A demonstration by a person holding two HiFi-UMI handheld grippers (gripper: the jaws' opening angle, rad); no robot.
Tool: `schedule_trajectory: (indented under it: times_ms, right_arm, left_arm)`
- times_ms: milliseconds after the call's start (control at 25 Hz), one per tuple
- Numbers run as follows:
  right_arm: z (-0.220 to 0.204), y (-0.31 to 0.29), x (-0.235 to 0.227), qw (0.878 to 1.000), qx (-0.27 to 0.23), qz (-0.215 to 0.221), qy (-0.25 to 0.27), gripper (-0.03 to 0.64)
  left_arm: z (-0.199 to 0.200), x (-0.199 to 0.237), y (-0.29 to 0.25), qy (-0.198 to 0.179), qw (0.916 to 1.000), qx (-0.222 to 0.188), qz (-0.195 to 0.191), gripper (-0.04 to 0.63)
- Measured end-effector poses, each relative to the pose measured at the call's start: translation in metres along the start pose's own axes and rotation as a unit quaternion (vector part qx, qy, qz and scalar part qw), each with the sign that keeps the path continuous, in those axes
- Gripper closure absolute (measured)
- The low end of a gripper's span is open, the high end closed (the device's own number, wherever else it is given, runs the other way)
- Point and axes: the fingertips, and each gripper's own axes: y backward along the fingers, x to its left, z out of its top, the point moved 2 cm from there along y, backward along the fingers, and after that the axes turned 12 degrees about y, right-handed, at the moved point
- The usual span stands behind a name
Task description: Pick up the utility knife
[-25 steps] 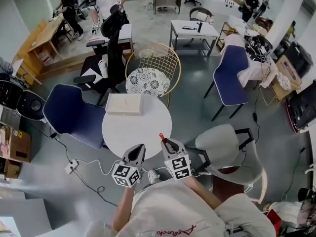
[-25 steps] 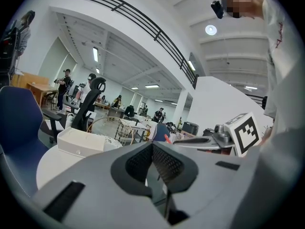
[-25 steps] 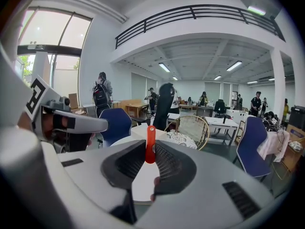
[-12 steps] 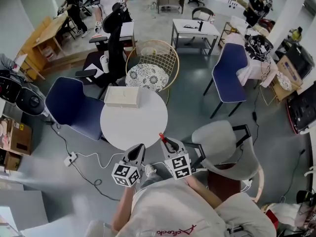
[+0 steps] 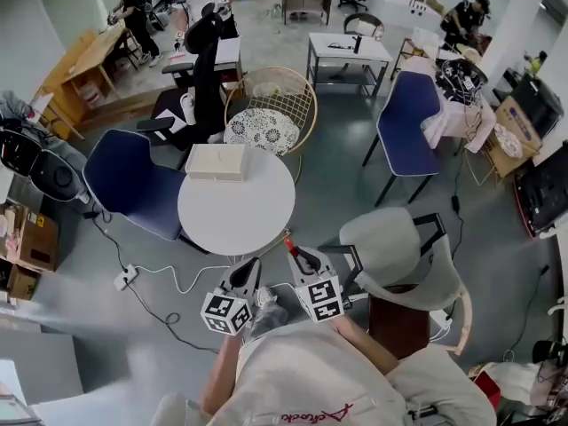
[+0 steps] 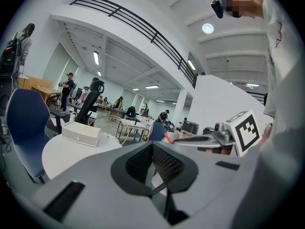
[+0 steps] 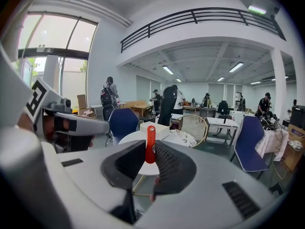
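My right gripper [image 5: 297, 256] is shut on the utility knife [image 5: 289, 245], whose red-orange end sticks out past the jaws. In the right gripper view the knife [image 7: 150, 144] stands upright between the dark pads of the right gripper [image 7: 145, 160]. Beside it, my left gripper [image 5: 249, 273] is shut with nothing in it; in its own view the left gripper [image 6: 153, 157] has its pads meeting. Both grippers hang over the floor, just off the near edge of the round white table [image 5: 232, 213]. A white box [image 5: 216, 161] lies on the table's far side.
A blue chair [image 5: 133, 185] stands left of the table, a wire chair [image 5: 271, 114] behind it, a grey armchair [image 5: 395, 256] at my right. A cable and power strip [image 5: 124, 279] lie on the floor at left. People stand at desks far behind.
The table has slid away from both grippers in the head view: I have backed off from it, with the knife still in the right gripper. Both grippers now hang over the floor.
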Motion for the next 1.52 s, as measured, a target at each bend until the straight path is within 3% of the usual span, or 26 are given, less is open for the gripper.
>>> schedule_trajectory:
  times_ms: [600, 1520]
  right_arm:
    - [-0.016, 0.077, 0.034, 1.0, -0.01, -0.009, 0.004, 0.548]
    - [-0.015, 0.093, 0.048, 1.0, -0.026, -0.014, 0.009, 0.549]
  left_arm:
    - [-0.034, -0.06, 0.046, -0.02, 0.9997, -0.008, -0.01, 0.583]
    - [-0.042, -0.069, 0.068, -0.029, 0.9994, -0.017, -0.009, 0.583]
